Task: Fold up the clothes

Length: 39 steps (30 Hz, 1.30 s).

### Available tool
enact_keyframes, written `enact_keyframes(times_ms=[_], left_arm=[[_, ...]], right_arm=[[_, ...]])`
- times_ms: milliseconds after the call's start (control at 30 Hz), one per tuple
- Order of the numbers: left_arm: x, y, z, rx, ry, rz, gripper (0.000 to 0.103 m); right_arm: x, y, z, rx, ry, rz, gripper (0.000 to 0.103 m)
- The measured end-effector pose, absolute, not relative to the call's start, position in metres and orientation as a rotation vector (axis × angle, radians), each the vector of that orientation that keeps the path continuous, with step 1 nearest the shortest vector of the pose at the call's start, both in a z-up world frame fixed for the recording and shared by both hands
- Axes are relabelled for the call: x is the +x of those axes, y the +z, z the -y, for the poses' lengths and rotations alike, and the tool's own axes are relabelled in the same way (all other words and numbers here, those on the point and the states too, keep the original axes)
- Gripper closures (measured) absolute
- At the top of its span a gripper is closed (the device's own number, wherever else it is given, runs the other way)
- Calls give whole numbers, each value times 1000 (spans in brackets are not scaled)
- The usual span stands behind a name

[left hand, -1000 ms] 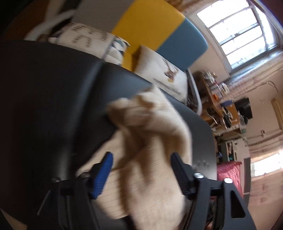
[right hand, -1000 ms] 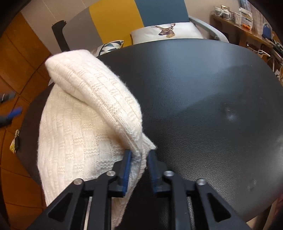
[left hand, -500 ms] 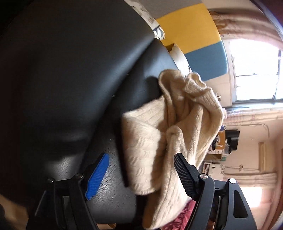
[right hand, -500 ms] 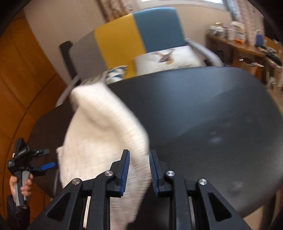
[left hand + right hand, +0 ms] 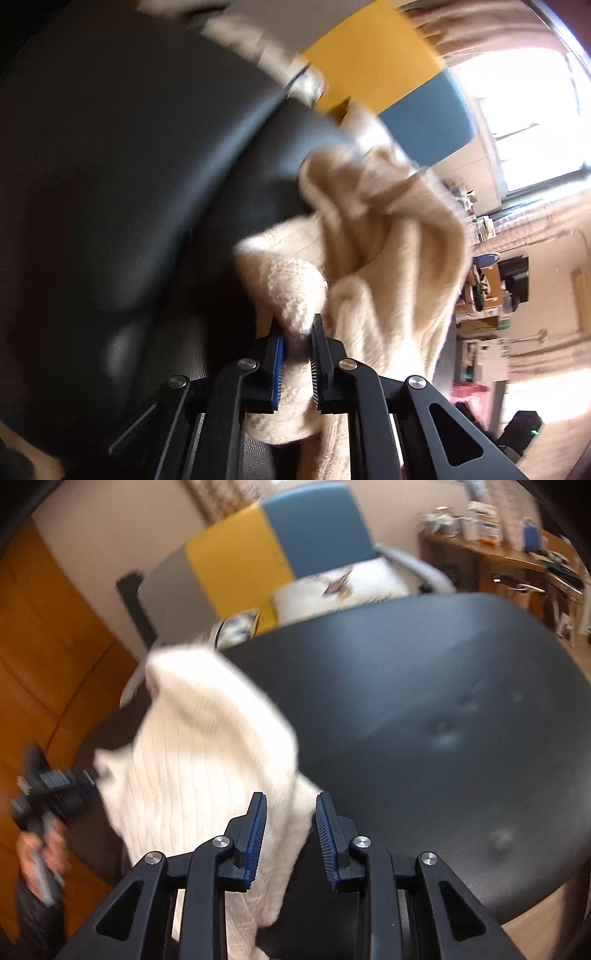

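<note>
Jaws, left: left gripper (image 5: 297, 354) has just been closing; jaws now pinch a bunched edge of the cream knit sweater (image 5: 384, 266), cloth clearly between the pads.
Jaws, right: right gripper (image 5: 290, 836) has just been opening a little; jaws stand slightly apart with sweater (image 5: 207, 760) cloth between them. Left pad looks to touch the knit, right pad shows a gap, so I read this as loosened, not gripping.
Sweater position: heaped at the near-left edge of the black table (image 5: 424, 686), part hanging over the edge below both grippers.
Risk 1: right side slips free and the overhanging weight drags the sweater off the table.
Risk 2: left pinch holds several bunched layers; lifting may pull a wad, not one edge, spoiling the fold.
Risk 3: both views blurred by motion; exact bite depth cannot be judged.
</note>
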<state>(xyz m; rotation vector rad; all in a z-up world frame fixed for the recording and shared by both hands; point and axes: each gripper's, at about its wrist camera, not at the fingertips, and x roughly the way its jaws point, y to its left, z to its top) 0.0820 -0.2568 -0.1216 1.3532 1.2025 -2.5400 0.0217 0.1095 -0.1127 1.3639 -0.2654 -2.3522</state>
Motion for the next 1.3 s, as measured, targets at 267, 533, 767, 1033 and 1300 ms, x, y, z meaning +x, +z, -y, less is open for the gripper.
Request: enact_keyframes(times_ms=[267,533,767,1033,1300], left_arm=[[108,-38,280,1130,-2628,-920,92],[161,-17,353,945,-2433,-789,91],[162,-75,384,1241,-2227,-981,85],[133,-75,299,1359,-2408,-1024,63],[71,-140,232,1604,-2377,-903,64]], right_arm=[[23,-134,-91,1410,-2282,222,76],[16,-140,-108,1421,-2271,329,76],[-6,-147,-113,1436,-2187,468,76],[-33,-170,-99,1493,-2007,530,69],[-21,-169,-63,1421,-1889,562,79]])
